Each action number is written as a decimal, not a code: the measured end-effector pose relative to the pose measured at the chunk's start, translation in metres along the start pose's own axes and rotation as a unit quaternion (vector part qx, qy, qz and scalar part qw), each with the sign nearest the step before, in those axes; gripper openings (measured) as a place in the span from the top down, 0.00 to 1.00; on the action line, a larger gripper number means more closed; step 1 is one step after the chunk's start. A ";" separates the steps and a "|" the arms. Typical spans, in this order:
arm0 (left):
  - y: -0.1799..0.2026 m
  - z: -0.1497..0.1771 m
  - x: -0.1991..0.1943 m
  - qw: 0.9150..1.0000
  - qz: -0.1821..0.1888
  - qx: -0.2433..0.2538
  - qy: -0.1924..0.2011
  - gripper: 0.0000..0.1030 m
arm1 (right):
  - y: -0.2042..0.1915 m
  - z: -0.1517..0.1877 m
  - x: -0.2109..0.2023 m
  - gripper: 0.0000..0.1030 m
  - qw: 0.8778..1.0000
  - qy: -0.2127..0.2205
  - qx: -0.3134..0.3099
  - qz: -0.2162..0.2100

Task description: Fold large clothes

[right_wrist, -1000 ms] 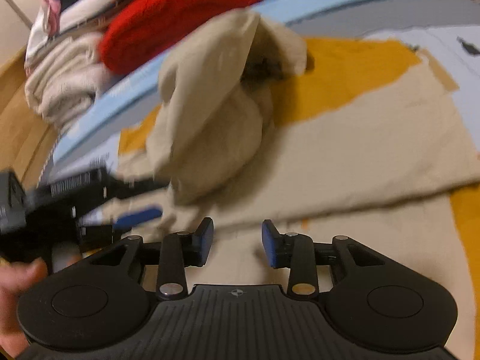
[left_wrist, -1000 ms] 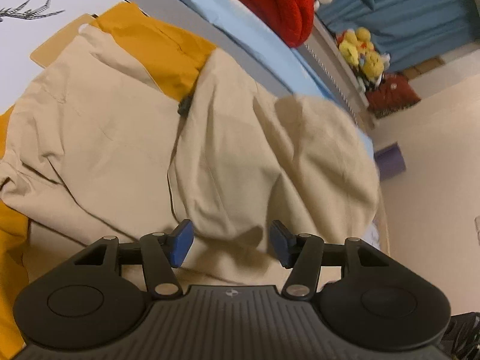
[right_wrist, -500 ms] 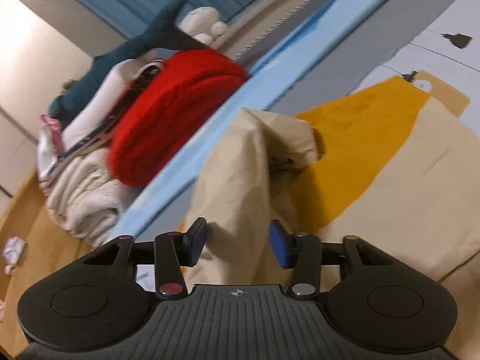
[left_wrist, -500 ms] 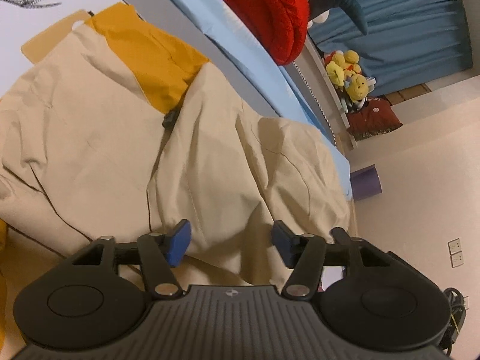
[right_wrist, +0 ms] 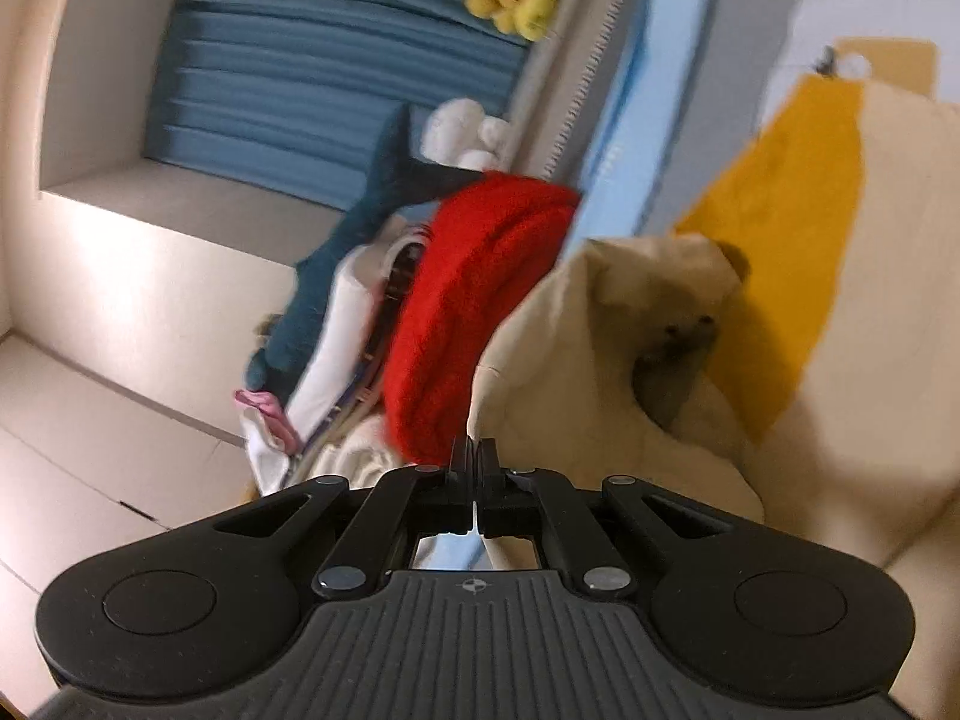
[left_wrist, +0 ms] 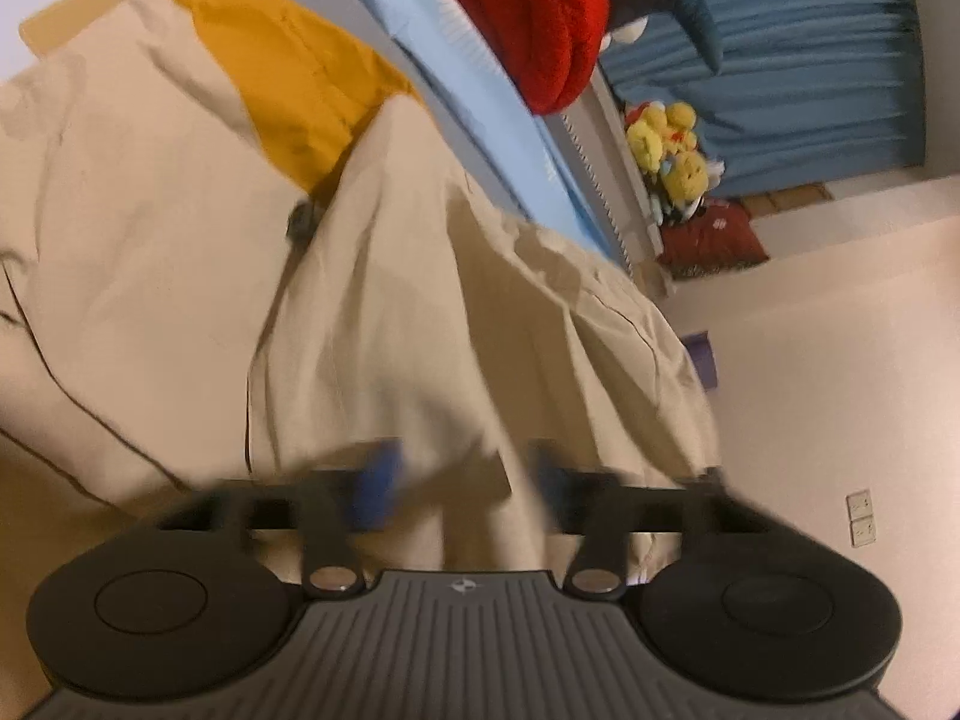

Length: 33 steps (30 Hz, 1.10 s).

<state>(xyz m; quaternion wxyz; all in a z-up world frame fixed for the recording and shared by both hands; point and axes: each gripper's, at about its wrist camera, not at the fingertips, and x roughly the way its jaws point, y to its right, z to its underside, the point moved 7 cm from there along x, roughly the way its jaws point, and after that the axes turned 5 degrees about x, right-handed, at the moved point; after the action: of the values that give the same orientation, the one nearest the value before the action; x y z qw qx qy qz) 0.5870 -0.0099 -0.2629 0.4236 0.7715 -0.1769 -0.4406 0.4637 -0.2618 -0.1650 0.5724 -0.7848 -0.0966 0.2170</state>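
Observation:
A large beige garment lies crumpled on the bed, with a mustard-yellow patch behind it. In the left wrist view my left gripper sits low over a raised fold of it. Its blue pads are blurred and closing, still apart, with beige cloth between them. In the right wrist view my right gripper is shut, its jaws pressed together on an edge of the beige garment, which rises from the fingertips. A dark fastening shows in a hollow of the cloth.
A red knit tops a pile of folded clothes at the bed's far side, beside a dark teal plush. Yellow plush toys sit by a blue curtain. A cream wall is on the right.
The left pads have come closer together over the fold and blur with motion. The right jaws have shut on the beige edge, and that view has rolled so the bed stands tilted.

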 end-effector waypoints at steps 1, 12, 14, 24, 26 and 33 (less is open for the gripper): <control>-0.001 0.001 0.002 1.000 -0.002 0.006 -0.004 1.00 | 0.006 0.000 -0.001 1.00 0.999 -0.002 -0.015 0.029; 0.067 -0.031 -0.050 0.970 0.017 0.195 0.144 1.00 | 0.012 0.001 0.000 1.00 0.991 -0.007 -0.072 0.112; 0.069 -0.033 -0.056 0.967 0.028 0.200 0.157 1.00 | -0.023 0.002 -0.010 1.00 0.993 0.015 -0.116 0.036; -0.009 0.005 0.015 0.965 -0.205 0.162 -0.028 0.85 | 0.100 0.058 0.022 1.00 0.931 -0.139 -0.042 0.336; 0.010 -0.003 0.002 0.960 -0.200 0.194 0.021 0.62 | 0.083 0.055 0.027 1.00 0.935 -0.131 -0.078 0.321; -0.011 -0.001 0.008 0.952 -0.244 0.184 0.000 0.76 | 0.080 0.056 0.030 0.96 0.939 -0.126 -0.069 0.313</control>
<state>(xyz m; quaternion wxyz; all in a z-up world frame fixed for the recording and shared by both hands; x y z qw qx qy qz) 0.5909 -0.0083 -0.2762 0.1543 0.8554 -0.0616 -0.4906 0.4576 -0.2278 -0.2611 0.4036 -0.7789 0.0676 0.4752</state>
